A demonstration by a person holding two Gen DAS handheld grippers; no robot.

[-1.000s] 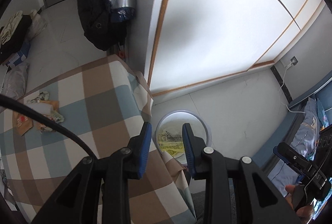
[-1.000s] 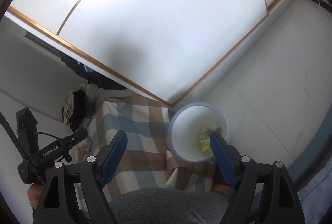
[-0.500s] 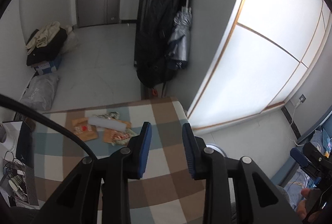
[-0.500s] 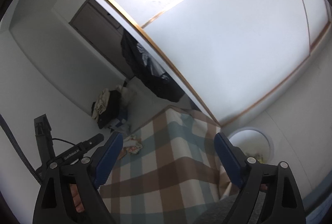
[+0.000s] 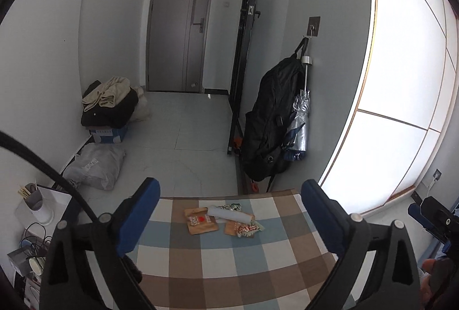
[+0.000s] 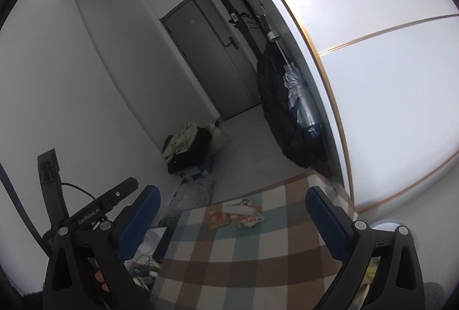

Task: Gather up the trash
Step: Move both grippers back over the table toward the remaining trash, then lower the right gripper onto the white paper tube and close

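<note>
The trash (image 5: 222, 219) lies in a small cluster on the checked tablecloth (image 5: 229, 261), near the table's far edge, at about 12 o'clock from both grippers and well apart from them. The cluster consists of two flat orange-brown packets, the left one (image 5: 200, 221) bearing a red mark and small lettering, the right one (image 5: 231, 229) partly covered; a pale grey-white tube-like piece (image 5: 229, 213) lying across their upper edges; and crumpled wrappers, one greenish (image 5: 231, 206) at the far side and one red-and-white patterned (image 5: 249, 229) at the right end. The pieces touch or overlap one another. In the right wrist view the same cluster (image 6: 235, 213) appears smaller and dimmer, and its print cannot be read. The left gripper (image 5: 229, 212) has its blue-padded fingers (image 5: 137, 216) set wide apart and opening, with nothing between them but the view of the table beyond. The right gripper (image 6: 233, 219) likewise has its jaws spread wide and opening, with nothing held. A white bin (image 6: 401, 226) shows partly at 3 o'clock of the right wrist view, beside the table's right edge, its contents largely hidden by the gripper. A black bag (image 5: 269, 120) and a silver folded umbrella (image 5: 299, 123) hang on the wall at 1 o'clock beyond the table.
</note>
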